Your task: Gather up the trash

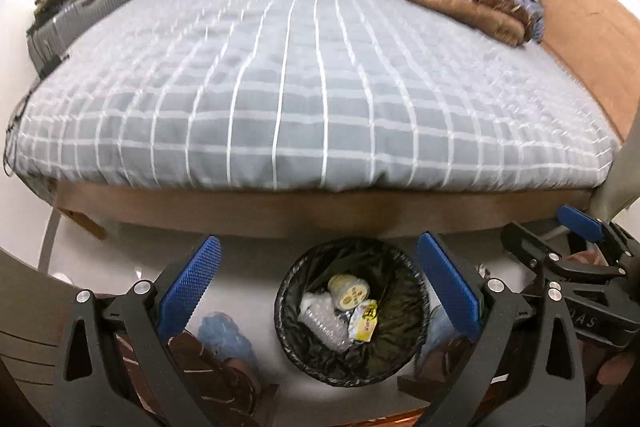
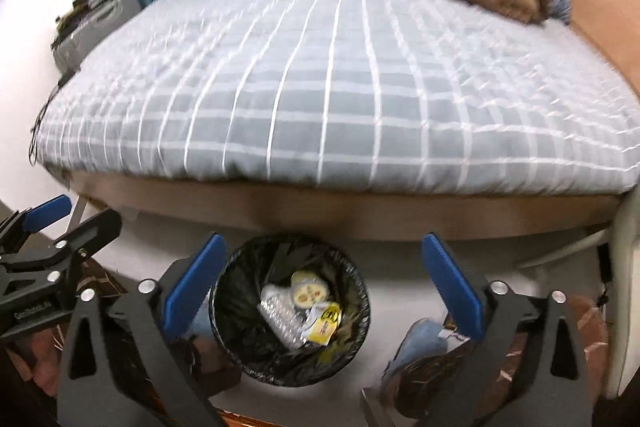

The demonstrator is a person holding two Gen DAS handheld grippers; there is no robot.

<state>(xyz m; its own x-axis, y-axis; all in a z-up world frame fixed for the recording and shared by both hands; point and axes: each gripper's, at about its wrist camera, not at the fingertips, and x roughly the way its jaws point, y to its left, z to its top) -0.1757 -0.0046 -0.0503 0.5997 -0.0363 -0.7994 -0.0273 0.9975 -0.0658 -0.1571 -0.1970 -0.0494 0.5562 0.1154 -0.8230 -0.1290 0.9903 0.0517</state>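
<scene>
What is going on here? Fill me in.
A person holds two tongs above a black-lined trash bin on the floor at the foot of a bed. The left tongs and right tongs are both open and empty. The bin holds a yellow packet, a round cup and clear plastic.

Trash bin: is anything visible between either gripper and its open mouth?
Nothing visible. The trash bin sits on the floor below both grippers, mouth uncovered, wrappers and a bottle already inside. The left gripper and right gripper are open and empty above it.
</scene>
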